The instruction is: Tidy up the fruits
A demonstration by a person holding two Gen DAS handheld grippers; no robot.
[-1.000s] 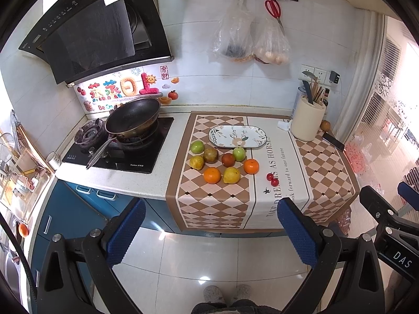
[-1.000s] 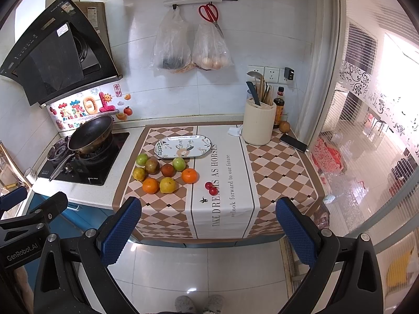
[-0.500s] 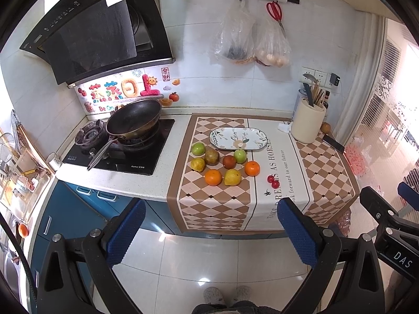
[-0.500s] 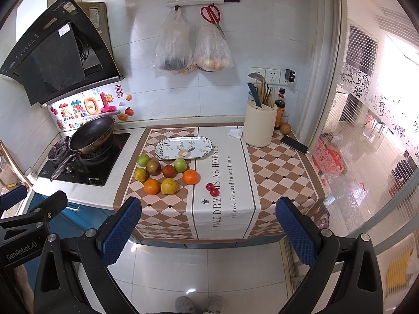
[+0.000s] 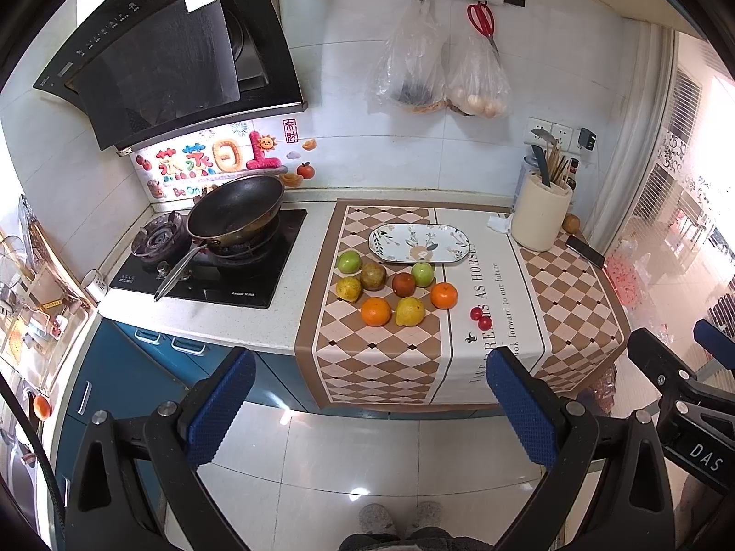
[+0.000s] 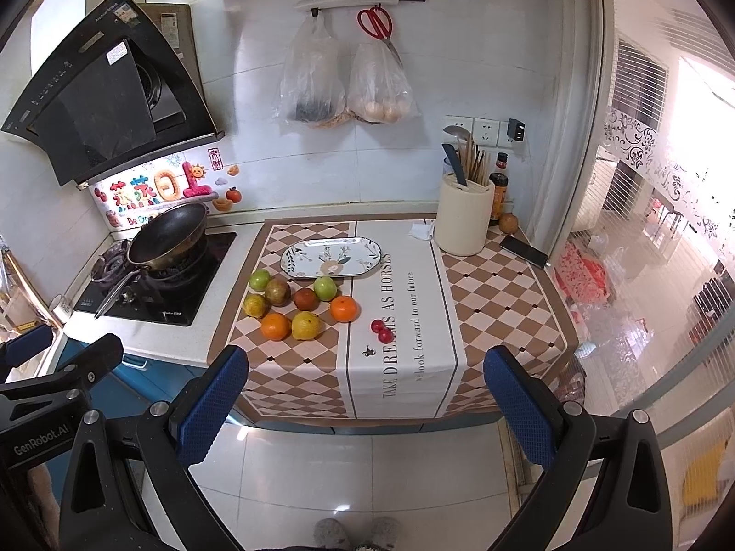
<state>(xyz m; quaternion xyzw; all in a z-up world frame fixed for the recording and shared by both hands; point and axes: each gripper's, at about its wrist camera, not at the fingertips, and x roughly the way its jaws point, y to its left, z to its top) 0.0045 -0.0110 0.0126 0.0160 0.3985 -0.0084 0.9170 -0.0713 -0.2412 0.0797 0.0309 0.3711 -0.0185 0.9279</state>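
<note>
Several fruits lie in a cluster on the checkered cloth (image 5: 381, 362): two oranges (image 5: 375, 311) (image 5: 443, 295), green apples (image 5: 349, 261), a yellow pear (image 5: 409, 311), a dark red fruit (image 5: 404, 284) and two small red cherries (image 5: 480, 317). An empty oval patterned plate (image 5: 419, 243) sits just behind them; it also shows in the right wrist view (image 6: 331, 256). My left gripper (image 5: 372, 406) and right gripper (image 6: 365, 406) are both open and empty, held over the floor in front of the counter, well short of the fruit.
A black wok (image 5: 235, 213) sits on the stove at left. A cream utensil holder (image 5: 541, 218), a phone (image 5: 585, 250) and a bottle (image 6: 498, 193) stand at the back right. Two plastic bags (image 5: 436, 78) hang on the wall. Blue cabinets (image 5: 138, 367) are below the counter.
Both views have shifted slightly toward the counter. The fruit and plate have not moved; both grippers stay open.
</note>
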